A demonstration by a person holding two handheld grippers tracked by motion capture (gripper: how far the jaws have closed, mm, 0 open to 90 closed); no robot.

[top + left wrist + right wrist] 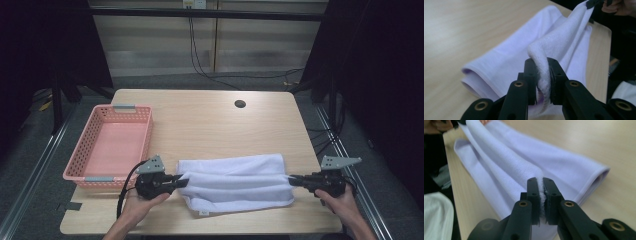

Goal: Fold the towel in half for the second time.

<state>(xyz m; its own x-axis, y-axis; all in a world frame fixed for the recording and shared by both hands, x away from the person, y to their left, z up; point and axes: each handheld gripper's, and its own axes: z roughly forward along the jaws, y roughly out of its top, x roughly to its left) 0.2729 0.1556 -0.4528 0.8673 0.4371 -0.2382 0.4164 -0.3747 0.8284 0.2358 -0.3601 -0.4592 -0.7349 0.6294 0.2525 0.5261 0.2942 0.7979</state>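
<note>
High view first: a white terry-cloth towel [235, 182] lies folded lengthwise on the near half of a light wooden table [210, 120], and a small tag [203, 213] hangs at its near edge, too small for any writing on it to be read. No other lettering can be made out on the things in sight. At the towel's left end the left gripper [181, 182] points level toward the right, held by a hand [145, 202] that cups its black body from beneath, with the forearm rising from the bottom edge. At the right end the right gripper [292, 181] points level toward the left, gripped by a hand [340, 197] behind it. Each carries a grey three-cornered plate on top. In the left gripper view the two black jaws are clamped on a bunched fold of the towel [544, 72], with the cloth stretching away to the other gripper at the top right. In the right gripper view the jaws stand nearly together, pinching a thin edge of the towel [541, 192]. The held upper layer is lifted slightly off the lower layers, which rest on the table. A pink perforated plastic basket [145, 135] sits at the table's left side, just beside the left gripper and apart from the towel.
</note>
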